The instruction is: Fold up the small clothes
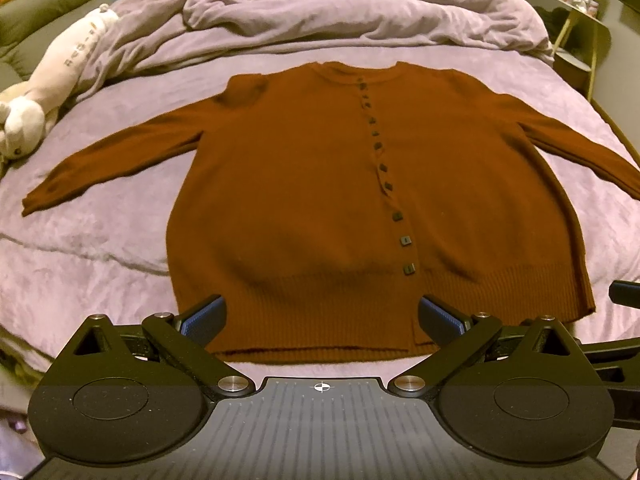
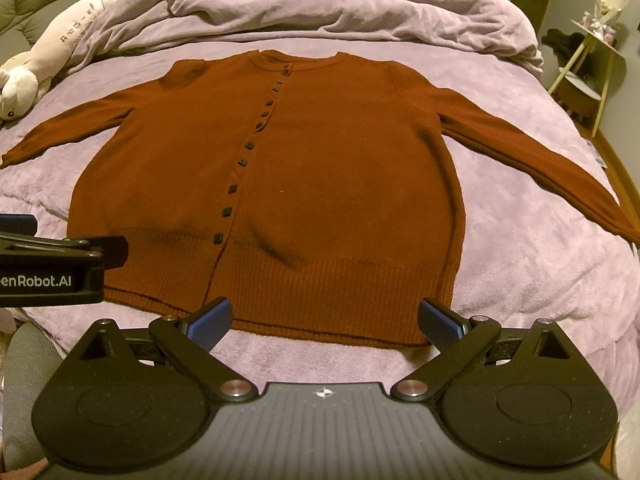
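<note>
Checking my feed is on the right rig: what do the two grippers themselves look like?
Both the left gripper and right gripper are matte black, with blue ribbed finger pads, silver pivot screws, round side discs and a small white crosshair mark. White lettering ending "enRobot.AI" marks the left gripper's side.

Cardigan's (image 1: 320,184) right cuff past the frame edge; plush-toy (image 1: 60,68) lettering illegible.

Rust-brown cardigan (image 2: 280,184) flat on lilac bedspread (image 2: 540,280), wide-apart right tongs (image 2: 322,322) near hem.
</note>
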Action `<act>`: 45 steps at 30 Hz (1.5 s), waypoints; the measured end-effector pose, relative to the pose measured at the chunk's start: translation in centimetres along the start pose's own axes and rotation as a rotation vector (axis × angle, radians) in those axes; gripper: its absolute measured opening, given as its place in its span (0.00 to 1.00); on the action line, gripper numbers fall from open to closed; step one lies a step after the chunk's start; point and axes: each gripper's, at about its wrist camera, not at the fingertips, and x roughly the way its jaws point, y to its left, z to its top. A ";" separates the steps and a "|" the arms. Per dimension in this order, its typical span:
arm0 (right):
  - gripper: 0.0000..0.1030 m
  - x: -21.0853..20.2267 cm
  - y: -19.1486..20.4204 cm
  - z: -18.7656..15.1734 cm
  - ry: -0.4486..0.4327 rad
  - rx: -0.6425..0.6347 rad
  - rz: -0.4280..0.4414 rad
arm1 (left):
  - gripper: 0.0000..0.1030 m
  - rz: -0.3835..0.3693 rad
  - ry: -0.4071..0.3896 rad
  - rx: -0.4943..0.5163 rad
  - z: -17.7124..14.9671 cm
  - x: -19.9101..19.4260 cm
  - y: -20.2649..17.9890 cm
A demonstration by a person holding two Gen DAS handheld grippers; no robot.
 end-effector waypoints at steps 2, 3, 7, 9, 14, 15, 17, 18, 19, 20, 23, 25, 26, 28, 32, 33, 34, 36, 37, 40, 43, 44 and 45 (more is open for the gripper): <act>0.96 0.0 0.0 0.0 0.000 0.001 0.002 | 1.00 -0.002 0.003 -0.001 0.0 0.0 0.1; 0.96 0.0 0.0 -0.1 0.000 0.001 0.002 | 1.00 -0.003 0.004 -0.002 -0.1 0.0 0.1; 0.96 -0.1 0.0 -0.1 -0.002 0.000 0.002 | 1.00 -0.003 0.007 -0.004 -0.1 0.1 0.2; 0.96 0.0 0.0 -0.1 -0.001 0.001 0.002 | 1.00 -0.004 0.010 -0.006 -0.1 0.1 0.1; 0.96 -0.1 -0.1 -0.2 -0.003 0.007 0.004 | 1.00 -0.004 0.013 -0.009 -0.1 0.2 0.1; 0.96 -0.1 0.0 -0.2 -0.002 0.008 0.005 | 1.00 -0.004 0.013 -0.010 -0.1 0.2 0.1; 0.96 0.0 -0.1 -0.1 -0.002 0.011 0.004 | 1.00 -0.005 0.015 -0.010 -0.1 0.3 0.1; 0.96 0.0 -0.1 -0.1 -0.002 0.011 0.004 | 1.00 -0.005 0.016 -0.011 -0.1 0.3 0.1; 0.96 0.0 -0.1 -0.1 -0.001 0.011 0.004 | 1.00 -0.006 0.018 -0.011 -0.1 0.3 0.1; 0.96 0.0 -0.1 -0.1 0.000 0.012 0.002 | 1.00 -0.007 0.019 -0.012 -0.1 0.4 0.1; 0.96 0.1 -0.2 -0.1 -0.001 0.013 0.003 | 1.00 -0.008 0.021 -0.012 -0.1 0.4 0.1; 0.96 0.1 -0.2 -0.1 -0.002 0.015 0.004 | 1.00 -0.009 0.020 -0.012 -0.1 0.4 0.1; 0.96 0.1 -0.3 -0.1 -0.004 0.017 0.004 | 1.00 -0.009 0.020 -0.012 -0.1 0.4 0.1; 0.96 0.1 -0.3 -0.1 -0.002 0.018 0.003 | 1.00 -0.008 0.022 -0.013 -0.1 0.4 0.1; 0.96 0.1 -0.3 -0.2 -0.004 0.023 0.002 | 1.00 -0.007 0.024 -0.013 -0.2 0.6 -0.1; 0.96 0.1 -0.4 -0.2 -0.004 0.025 0.002 | 1.00 -0.008 0.024 -0.013 -0.2 0.6 -0.1; 0.96 0.1 -0.4 -0.2 -0.005 0.026 0.002 | 1.00 -0.008 0.024 -0.013 -0.2 0.6 -0.1; 0.96 0.0 -0.4 -0.3 -0.005 0.028 0.002 | 1.00 -0.008 0.024 -0.012 -0.3 0.6 -0.1; 0.96 0.0 -0.4 -0.3 -0.005 0.029 0.002 | 1.00 -0.008 0.025 -0.012 -0.3 0.6 -0.1; 0.96 0.1 -0.5 -0.4 -0.005 0.033 0.002 | 1.00 -0.009 0.025 -0.013 -0.2 0.6 -0.1; 0.96 0.0 -0.5 -0.4 -0.007 0.035 0.003 | 1.00 -0.009 0.027 -0.016 -0.2 0.6 -0.1; 0.96 0.0 -0.5 -0.4 -0.008 0.035 0.004 | 1.00 -0.010 0.027 -0.017 -0.2 0.6 -0.2; 0.96 0.0 -0.5 -0.4 -0.009 0.035 0.005 | 1.00 -0.011 0.028 -0.017 -0.3 0.7 -0.2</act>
